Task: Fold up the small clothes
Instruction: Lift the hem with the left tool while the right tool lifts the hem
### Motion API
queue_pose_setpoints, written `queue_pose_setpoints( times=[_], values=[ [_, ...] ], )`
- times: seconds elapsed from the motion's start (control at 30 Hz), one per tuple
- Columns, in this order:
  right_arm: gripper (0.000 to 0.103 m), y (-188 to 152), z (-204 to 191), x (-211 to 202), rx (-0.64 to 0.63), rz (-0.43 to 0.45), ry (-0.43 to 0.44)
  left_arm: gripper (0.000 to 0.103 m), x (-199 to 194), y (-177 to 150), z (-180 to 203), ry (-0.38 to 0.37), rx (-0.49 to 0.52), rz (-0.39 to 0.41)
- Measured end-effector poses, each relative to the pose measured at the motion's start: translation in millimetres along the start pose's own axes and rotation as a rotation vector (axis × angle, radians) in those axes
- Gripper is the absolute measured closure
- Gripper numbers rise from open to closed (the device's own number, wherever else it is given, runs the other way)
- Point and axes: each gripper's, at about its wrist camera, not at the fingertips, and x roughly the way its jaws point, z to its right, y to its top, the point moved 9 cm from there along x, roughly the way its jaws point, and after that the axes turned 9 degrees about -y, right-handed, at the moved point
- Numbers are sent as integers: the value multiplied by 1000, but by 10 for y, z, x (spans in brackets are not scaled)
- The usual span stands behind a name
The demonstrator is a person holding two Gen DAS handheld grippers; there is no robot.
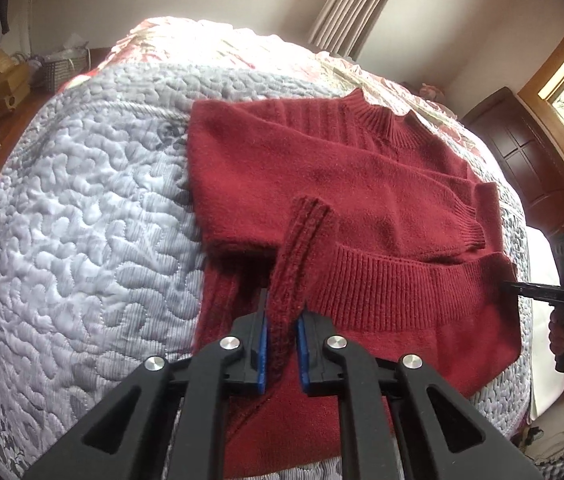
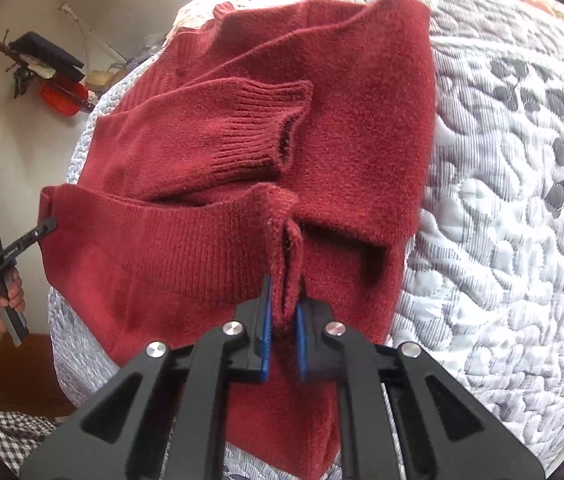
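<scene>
Red knit sweater (image 1: 362,184) lies on a quilted bedspread (image 1: 81,220); left gripper (image 1: 282,316) and right gripper (image 2: 284,304) each pinch its ribbed hem, probably at opposite corners.

Each camera sits just behind its own jaws and looks forward along them, tilted down at the bed (image 1: 81,208) from close range. The left view faces the far wall and curtain (image 1: 354,0) at 12 o'clock, with the right gripper (image 1: 512,286) at 3 o'clock. The right view looks across from the opposite side — the left gripper (image 2: 47,226) shows at 9 o'clock. Both share the sweater (image 1: 342,184) and the quilt (image 2: 502,200) around it — each gripper appears in the other's frame.
</scene>
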Motion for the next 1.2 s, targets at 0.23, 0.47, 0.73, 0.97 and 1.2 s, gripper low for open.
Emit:
queue_pose_setpoints(
  times=[0.23,0.47,0.73,0.97,1.2],
  values=[
    [83,-9,48,186,30,-48,-11,67,444,21,-104,25,-12,-114],
    [94,-54,-37,90,-16,-24,-13,90,446,18,90,37,67,-128],
    [95,40,-156,-422,-49,74,50,92,-93,243,359,-61,68,23],
    [95,456,-91,-847,-10,193,102,95,-303,781,429,-107,55,138],
    [95,1206,55,-898,0,256,54,95,-181,1533,343,-107,33,229]
  ],
)
